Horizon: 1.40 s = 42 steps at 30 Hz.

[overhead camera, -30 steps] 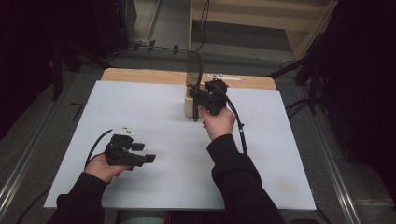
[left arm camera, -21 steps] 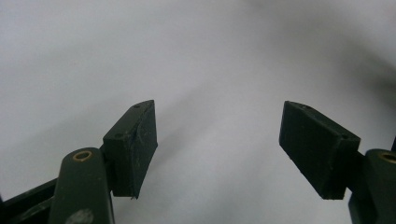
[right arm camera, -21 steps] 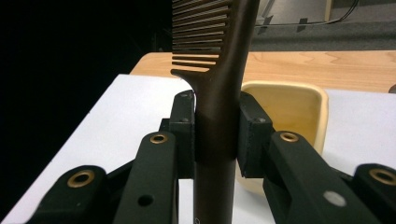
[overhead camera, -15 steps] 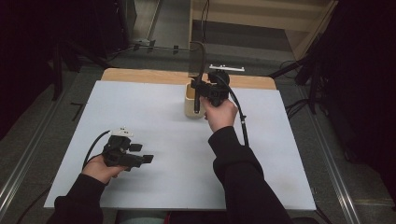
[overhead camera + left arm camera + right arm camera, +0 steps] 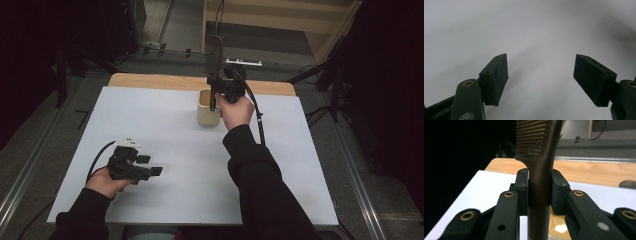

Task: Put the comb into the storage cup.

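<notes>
My right gripper (image 5: pixel 215 91) is shut on the handle of a dark brown comb (image 5: pixel 541 170), which stands upright with its teeth at the top. It hangs over a beige cup (image 5: pixel 206 114) at the back middle of the white table top (image 5: pixel 165 130). In the right gripper view both pads (image 5: pixel 522 187) press the comb's handle, and the cup's glossy inside (image 5: pixel 559 227) shows below. The comb's lower end is hidden. My left gripper (image 5: pixel 150 165) rests low at the front left, open, and nothing lies between its jaws (image 5: pixel 540 77).
A wooden strip (image 5: pixel 150 81) runs along the table's far edge. A white bracket (image 5: pixel 243 62) sits just behind the right gripper. Metal rails and dark floor flank the table, and a cable (image 5: pixel 257 120) trails from the right gripper.
The right hand has risen and moved toward the far edge with the comb in its grip. The left hand has stayed where it was.
</notes>
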{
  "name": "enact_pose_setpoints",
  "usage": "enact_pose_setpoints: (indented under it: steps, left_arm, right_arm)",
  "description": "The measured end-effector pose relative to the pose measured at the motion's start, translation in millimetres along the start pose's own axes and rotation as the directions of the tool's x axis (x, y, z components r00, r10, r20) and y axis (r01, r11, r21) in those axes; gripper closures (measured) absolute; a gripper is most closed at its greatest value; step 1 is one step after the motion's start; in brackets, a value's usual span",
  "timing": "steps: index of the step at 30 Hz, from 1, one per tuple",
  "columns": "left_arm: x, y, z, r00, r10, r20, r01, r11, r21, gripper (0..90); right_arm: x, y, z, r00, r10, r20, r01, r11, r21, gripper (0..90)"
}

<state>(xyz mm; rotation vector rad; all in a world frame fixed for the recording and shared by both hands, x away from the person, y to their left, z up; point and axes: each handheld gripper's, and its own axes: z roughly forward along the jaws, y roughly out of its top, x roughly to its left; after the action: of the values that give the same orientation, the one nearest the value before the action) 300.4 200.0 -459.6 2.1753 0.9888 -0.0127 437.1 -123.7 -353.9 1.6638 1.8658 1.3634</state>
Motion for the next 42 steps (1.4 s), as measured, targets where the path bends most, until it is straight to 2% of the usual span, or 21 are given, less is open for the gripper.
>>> enact_pose_setpoints:
  steps: [5, 8, 16, 17, 18, 23, 33, 37, 39, 42]
  left_arm:
    - [1.1, -1.4, -0.8, 1.0000, -0.003, -0.001, 0.003, 1.0000, 0.001, 28.6]
    - [1.4, -1.6, -1.5, 1.0000, -0.004, -0.001, 0.004, 1.0000, 0.000, 28.6]
    - [1.8, -1.5, -1.0, 1.0000, -0.002, 0.004, 0.001, 1.0000, 0.003, 28.6]
    - [1.5, -1.5, -0.8, 1.0000, -0.001, 0.003, 0.001, 1.0000, 0.001, 28.6]
    - [1.3, -1.5, -0.8, 1.0000, 0.000, 0.004, 0.000, 1.0000, 0.001, 28.6]
    - [0.9, -1.4, -0.1, 1.0000, 0.003, 0.007, -0.003, 1.0000, 0.005, 28.6]
    - [3.4, -1.8, -0.7, 1.0000, 0.003, 0.002, -0.003, 1.0000, 0.004, 28.6]
    - [2.9, -2.3, 0.1, 1.0000, 0.006, 0.002, -0.006, 0.9999, 0.013, 28.6]
    - [3.1, -2.3, 0.5, 1.0000, 0.007, 0.001, -0.007, 0.9999, 0.014, 28.6]
    - [2.3, -1.9, 0.7, 1.0000, 0.006, 0.002, -0.006, 0.9999, 0.015, 28.5]
  right_arm:
    - [0.7, 11.0, 2.9, 0.9999, -0.008, 0.015, 0.008, 1.000, -0.020, 70.1]
    - [2.6, 16.8, 10.4, 0.9986, -0.040, 0.034, 0.040, 0.999, 0.007, 70.1]
    - [0.4, 23.6, 19.8, 0.9987, -0.028, 0.041, 0.029, 0.999, -0.016, 70.1]
    - [-1.6, 24.3, 19.7, 0.9991, -0.014, 0.040, 0.015, 1.000, -0.023, 70.1]
    - [-3.2, 24.4, 20.2, 0.9994, -0.001, 0.036, 0.002, 1.000, -0.030, 70.1]
    - [-9.2, 25.6, 28.0, 0.9983, 0.005, 0.059, -0.003, 0.999, -0.038, 70.1]
    - [-14.2, 22.4, 44.0, 0.9948, -0.015, 0.101, 0.018, 0.999, -0.031, 70.1]
    - [-16.4, 21.2, 46.2, 0.9957, -0.020, 0.090, 0.024, 0.999, -0.036, 70.1]
    - [-18.6, 20.2, 46.4, 0.9966, -0.006, 0.082, 0.010, 0.999, -0.043, 70.1]
    - [-21.9, 18.0, 47.3, 0.9958, 0.000, 0.091, 0.004, 0.999, -0.043, 70.1]
